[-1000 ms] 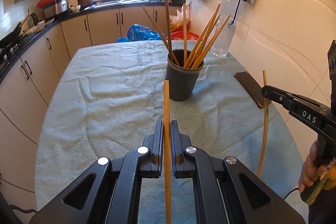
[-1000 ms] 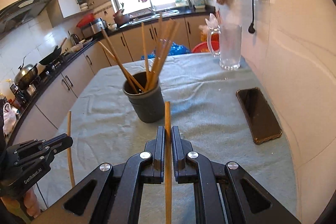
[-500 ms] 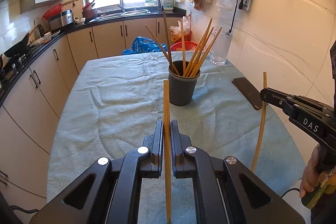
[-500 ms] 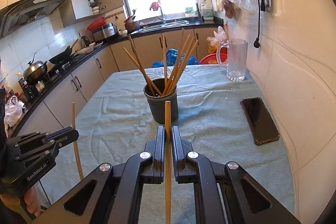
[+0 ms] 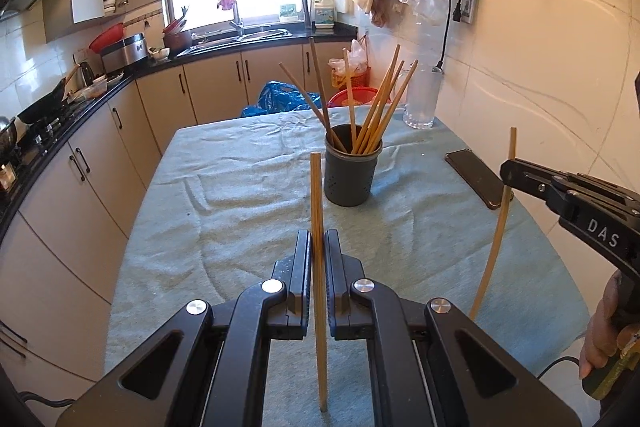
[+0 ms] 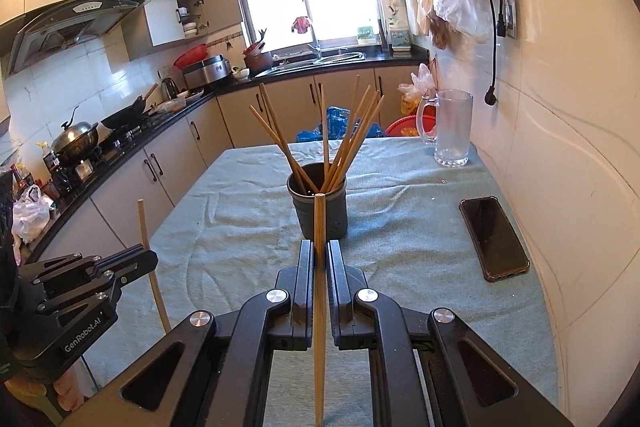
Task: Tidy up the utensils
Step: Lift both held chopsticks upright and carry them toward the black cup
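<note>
Above the cloth-covered table (image 5: pixel 240 227), the left gripper (image 5: pixel 318 247) and right gripper (image 6: pixel 319 259) each clamp one slim wooden chopstick (image 5: pixel 317 195) upright. The round dark cup (image 5: pixel 352 171) ahead already bristles with sticks, so next each stick likely must be carried over its rim and released.
</note>
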The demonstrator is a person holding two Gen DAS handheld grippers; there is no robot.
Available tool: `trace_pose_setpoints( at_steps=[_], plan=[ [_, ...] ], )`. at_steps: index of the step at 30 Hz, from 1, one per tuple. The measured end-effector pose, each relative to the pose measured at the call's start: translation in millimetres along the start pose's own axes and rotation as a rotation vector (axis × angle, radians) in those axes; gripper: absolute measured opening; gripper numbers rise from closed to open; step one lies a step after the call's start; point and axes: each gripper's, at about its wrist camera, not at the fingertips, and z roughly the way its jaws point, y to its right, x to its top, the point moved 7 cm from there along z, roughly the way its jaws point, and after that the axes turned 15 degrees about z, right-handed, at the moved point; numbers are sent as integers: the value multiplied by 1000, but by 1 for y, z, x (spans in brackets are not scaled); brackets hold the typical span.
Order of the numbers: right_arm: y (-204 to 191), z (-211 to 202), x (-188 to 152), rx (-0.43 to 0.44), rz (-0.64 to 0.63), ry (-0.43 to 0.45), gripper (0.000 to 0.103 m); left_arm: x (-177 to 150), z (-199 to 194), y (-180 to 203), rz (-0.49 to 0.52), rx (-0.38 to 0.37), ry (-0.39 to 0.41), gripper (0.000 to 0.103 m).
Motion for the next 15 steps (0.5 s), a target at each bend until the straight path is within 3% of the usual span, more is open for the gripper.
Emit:
trace_pose_setpoints(
  at_steps=[15],
  plan=[
    [-1,-1,8,14,17,14,7,6,4,-5,19,9,-7,6]
  ],
)
